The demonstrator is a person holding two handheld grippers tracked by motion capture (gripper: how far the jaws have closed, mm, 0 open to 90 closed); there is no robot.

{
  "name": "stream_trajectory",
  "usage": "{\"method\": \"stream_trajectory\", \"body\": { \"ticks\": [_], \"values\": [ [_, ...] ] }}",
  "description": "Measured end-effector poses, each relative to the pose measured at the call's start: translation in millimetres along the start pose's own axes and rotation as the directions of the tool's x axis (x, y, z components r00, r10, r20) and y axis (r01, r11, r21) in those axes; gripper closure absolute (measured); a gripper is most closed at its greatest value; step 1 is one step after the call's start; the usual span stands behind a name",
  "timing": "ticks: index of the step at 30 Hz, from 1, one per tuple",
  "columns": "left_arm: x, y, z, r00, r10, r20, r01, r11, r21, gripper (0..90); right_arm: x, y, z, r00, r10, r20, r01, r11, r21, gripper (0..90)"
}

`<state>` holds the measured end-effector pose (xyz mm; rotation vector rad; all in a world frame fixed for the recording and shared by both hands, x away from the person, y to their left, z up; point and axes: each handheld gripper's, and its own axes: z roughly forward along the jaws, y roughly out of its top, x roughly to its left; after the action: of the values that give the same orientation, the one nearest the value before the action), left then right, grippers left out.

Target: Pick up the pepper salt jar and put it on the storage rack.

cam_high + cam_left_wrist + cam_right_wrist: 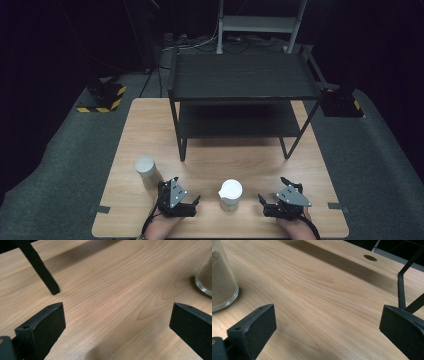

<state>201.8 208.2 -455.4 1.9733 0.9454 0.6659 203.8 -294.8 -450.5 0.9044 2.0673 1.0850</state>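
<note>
**Both grippers open, jar between them**

Left gripper (186, 200) low at the near edge of the table (150, 125), jaws spread wide, nothing between them. Right gripper (272, 197) likewise low at the near edge, jaws spread wide over bare wood. Each held in a hand coming in from the bottom of the high view.

Jar (230, 194) upright on the table between the two grippers, apart from both, white lid on top. In the right gripper view, jar (222, 282) at the left edge: clear glass, filled with a pale brown powder, standing beyond the left jaw, untouched. In the left gripper view, only the glass base (204, 280) at the right edge, beyond the right jaw, untouched.

Second container, a grey cylinder (145, 170), upright just beyond and to the left of the left gripper, apart from it.

Black two-tier rack (245, 80) at the far half of the table, both shelves bare. One rack leg (41, 270) ahead of the left gripper, foot on the wood, clear of the jaws. Another leg (401, 287) ahead of the right gripper, near its right jaw; contact not discernible.
</note>
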Motion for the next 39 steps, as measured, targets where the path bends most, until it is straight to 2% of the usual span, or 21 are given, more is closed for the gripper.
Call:
{"method": "stream_trajectory", "body": {
  "ticks": [4,9,16,21,27,31,39],
  "values": [
    [-3.3,-0.4,-0.3,0.9998,0.015,-0.010,-0.015,0.9999,-0.003,0.6,-0.5,-0.3,-0.2,1.0000,-0.005,-0.006,0.005,1.000,-0.002,0.0],
    [-1.8,-2.0,-1.0,1.0000,0.004,-0.004,-0.004,0.9999,-0.012,0.6,2.3,-1.7,-1.0,0.9998,-0.021,0.001,0.021,1.000,-0.010,0.0],
    [1.9,-0.1,0.0,0.9999,-0.004,0.014,0.004,1.0000,-0.002,0.6,1.7,-3.6,-2.2,0.9999,-0.011,0.002,0.011,1.000,-0.020,0.0],
    [3.4,1.3,0.5,0.9996,-0.024,0.013,0.024,0.9997,0.009,0.5,0.5,-3.0,-1.8,0.9999,-0.010,-0.003,0.009,1.000,-0.017,0.0],
    [0.6,2.2,0.8,0.9998,-0.020,0.000,0.020,0.9997,0.013,0.6,-1.4,-3.0,-1.7,0.9999,-0.004,-0.011,0.004,1.000,-0.017,0.0],
    [-0.5,2.5,1.0,0.9989,-0.044,-0.020,0.044,0.9989,0.015,0.6,-2.1,-3.1,-1.8,0.9999,-0.002,-0.015,0.002,1.000,-0.017,0.0],
    [2.0,-8.9,-3.3,0.9999,-0.004,-0.012,0.004,0.9987,-0.051,1.1,-1.8,-3.2,-1.8,0.9999,-0.007,-0.016,0.007,1.000,-0.018,0.0]
  ]
}}
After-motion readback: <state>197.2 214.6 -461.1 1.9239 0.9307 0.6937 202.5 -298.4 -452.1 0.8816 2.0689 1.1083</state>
